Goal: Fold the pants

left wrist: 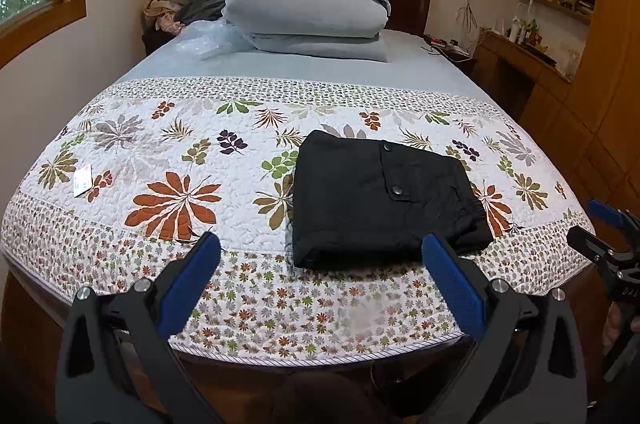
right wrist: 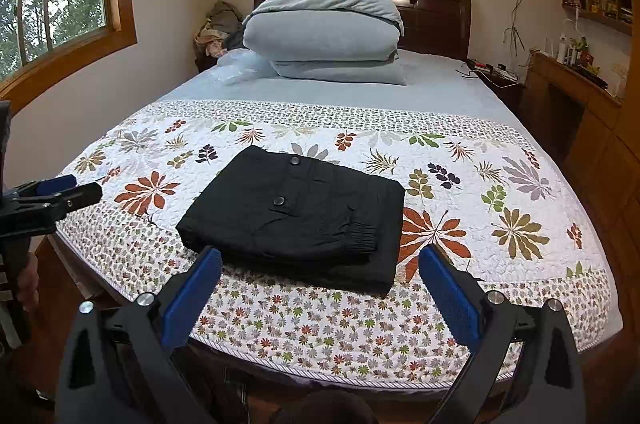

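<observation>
Pants point(left wrist: 380, 195) folded on quilt point(left wrist: 168, 151) (floral) | pillows point(left wrist: 308, 11) beyond

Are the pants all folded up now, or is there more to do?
Looks finished. The black pants lie in a neat folded square on the flowery quilt, cuff tucked on top. Nothing is in hand: the left claw and right claw are both open, off the cloth. Little seems left, maybe just backing away.

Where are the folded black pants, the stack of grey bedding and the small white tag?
folded black pants point(right wrist: 304, 216), right wrist view, top layer.
grey bedding point(left wrist: 308, 11), left wrist view, middle fold.
white tag point(left wrist: 82, 179), left wrist view, its centre.
</observation>
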Tool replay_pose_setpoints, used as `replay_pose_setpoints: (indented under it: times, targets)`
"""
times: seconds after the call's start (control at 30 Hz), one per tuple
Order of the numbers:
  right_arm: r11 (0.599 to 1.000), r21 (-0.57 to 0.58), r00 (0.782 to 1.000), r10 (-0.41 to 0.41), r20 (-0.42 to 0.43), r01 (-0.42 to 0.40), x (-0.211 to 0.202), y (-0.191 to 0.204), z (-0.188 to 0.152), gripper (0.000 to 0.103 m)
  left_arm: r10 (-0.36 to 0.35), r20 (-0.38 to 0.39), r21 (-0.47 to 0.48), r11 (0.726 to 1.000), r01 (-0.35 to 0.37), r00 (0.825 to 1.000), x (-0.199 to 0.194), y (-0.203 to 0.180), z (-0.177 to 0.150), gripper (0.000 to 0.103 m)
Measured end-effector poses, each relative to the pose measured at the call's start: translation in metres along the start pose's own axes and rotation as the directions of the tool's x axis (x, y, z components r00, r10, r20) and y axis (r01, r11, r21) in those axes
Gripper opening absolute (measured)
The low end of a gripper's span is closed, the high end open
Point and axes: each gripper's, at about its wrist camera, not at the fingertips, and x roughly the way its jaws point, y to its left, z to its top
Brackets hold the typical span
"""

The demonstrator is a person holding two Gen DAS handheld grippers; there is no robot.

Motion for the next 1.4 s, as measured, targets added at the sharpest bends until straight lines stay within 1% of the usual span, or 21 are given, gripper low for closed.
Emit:
replay_pose_setpoints:
  times: [0.6,1.13,1.4]
  targets:
    - [1.000,0.007,1.000,-0.006,0.002,0.006,0.0004,-0.0030,-0.0007,0.100,-0.008,-0.017,-0.001,1.000,0.008,1.000,0.0033,-0.0004,-0.0007,0.101]
    - [1.000,0.006,1.000,-0.016,-0.002,0.016,0.0002,-0.0015,-0.0013,0.100,-0.008,-0.017,0.002,1.000,0.008,1.000,0.0028,-0.0006,-0.0009,0.101]
    - [1.000,0.006,1.000,-0.016,-0.007,0.016,0.0010,-0.0004,-0.0021,0.100,-0.021,-0.023,-0.006,1.000,0.020,1.000,0.0040,-0.0002,-0.0016,0.101]
